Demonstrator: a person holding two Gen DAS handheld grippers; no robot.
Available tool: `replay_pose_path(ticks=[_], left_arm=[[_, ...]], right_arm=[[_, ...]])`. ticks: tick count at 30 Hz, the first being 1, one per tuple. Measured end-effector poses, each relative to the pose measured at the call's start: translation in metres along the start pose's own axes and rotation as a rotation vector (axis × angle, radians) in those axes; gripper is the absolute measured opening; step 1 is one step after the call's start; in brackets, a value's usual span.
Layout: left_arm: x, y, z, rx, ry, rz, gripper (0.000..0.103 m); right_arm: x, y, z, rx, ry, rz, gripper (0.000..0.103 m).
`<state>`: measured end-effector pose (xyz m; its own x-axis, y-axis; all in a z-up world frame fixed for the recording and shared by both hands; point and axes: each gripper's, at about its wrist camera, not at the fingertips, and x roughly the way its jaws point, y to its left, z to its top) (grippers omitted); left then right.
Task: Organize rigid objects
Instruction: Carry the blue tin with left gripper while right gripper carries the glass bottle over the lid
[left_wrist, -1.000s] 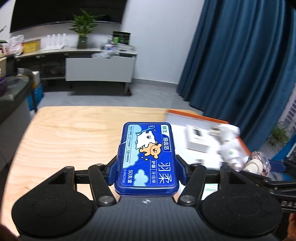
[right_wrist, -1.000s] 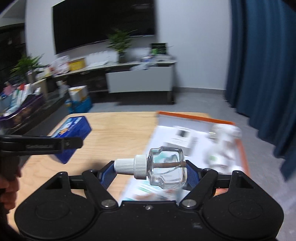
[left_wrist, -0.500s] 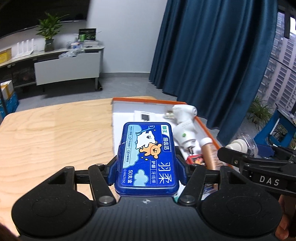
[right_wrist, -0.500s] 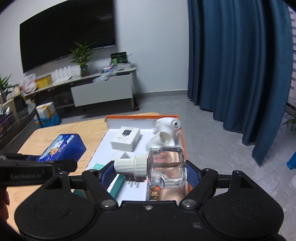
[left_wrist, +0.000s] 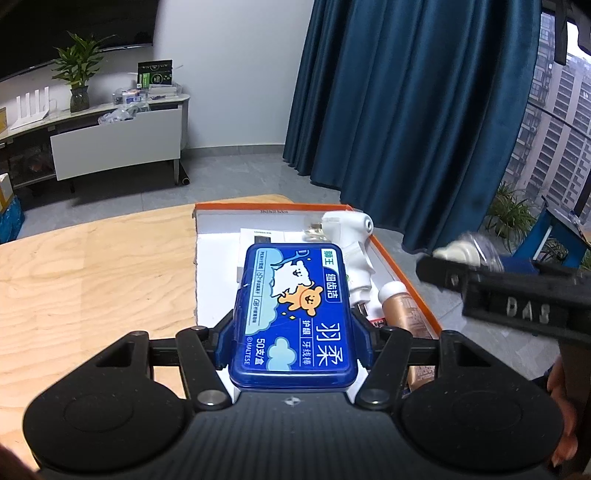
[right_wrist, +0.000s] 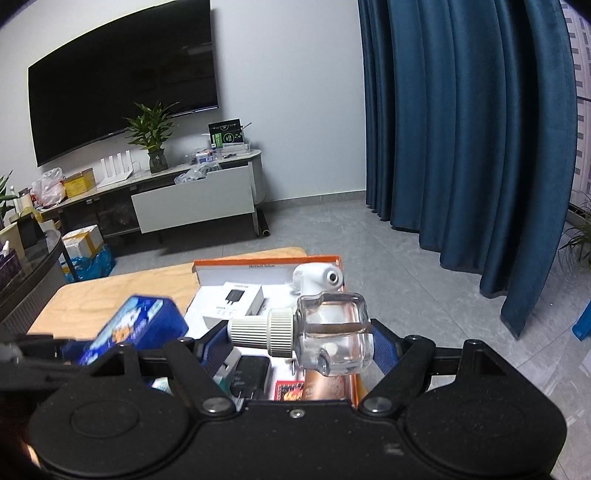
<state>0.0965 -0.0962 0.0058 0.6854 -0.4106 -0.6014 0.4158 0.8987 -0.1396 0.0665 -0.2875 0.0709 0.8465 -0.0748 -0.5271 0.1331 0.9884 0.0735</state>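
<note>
**Both hand-held grippers loaded, held over the orange box**

Left hand-held gripper (left_wrist: 293, 321): jaws closed narrowly on a blue floss-pick case (left_wrist: 295, 314), pads pressing its two long sides. The case lies flat, printed lid up with a cartoon bear and cloud, and sits above the near left part of the orange box (left_wrist: 406, 273).

Right hand-held gripper (right_wrist: 299, 334): jaws set wide, clamped end to end on a clear glass bottle (right_wrist: 334, 338) with a ribbed white cap (right_wrist: 258, 330). The bottle lies on its side, cap pointing to the left pad, glass base against the right pad. It hangs above the near right part of the orange box, to the right of the blue case.

Orange box: open, white inside, resting at the right end of the wooden surface (left_wrist: 92, 280). Contents, all inside its walls:
- white plug-in device (left_wrist: 356, 254), along the right wall towards the far corner;
- tan bottle with a white cap (left_wrist: 400, 306), along the right wall, nearer than the plug-in device;
- white charger carton (right_wrist: 236, 301), far left area;
- black charger (right_wrist: 251, 376), near side;
- small red packet (right_wrist: 290, 391), near side, between the black charger and the tan bottle.

Beyond the box: blue curtain (right_wrist: 461, 129), grey floor.
</note>
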Motion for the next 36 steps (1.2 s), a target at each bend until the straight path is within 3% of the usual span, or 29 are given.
replay_pose_path(ticks=[16, 36], left_arm=[[0.012, -0.018, -0.002, 0.046, 0.034, -0.053, 0.062], [0.017, -0.022, -0.001, 0.068, 0.053, -0.073, 0.062]], right_arm=[[0.018, -0.002, 0.022, -0.023, -0.007, 0.014, 0.092], [0.031, 0.002, 0.026, -0.033, 0.017, 0.030, 0.092]])
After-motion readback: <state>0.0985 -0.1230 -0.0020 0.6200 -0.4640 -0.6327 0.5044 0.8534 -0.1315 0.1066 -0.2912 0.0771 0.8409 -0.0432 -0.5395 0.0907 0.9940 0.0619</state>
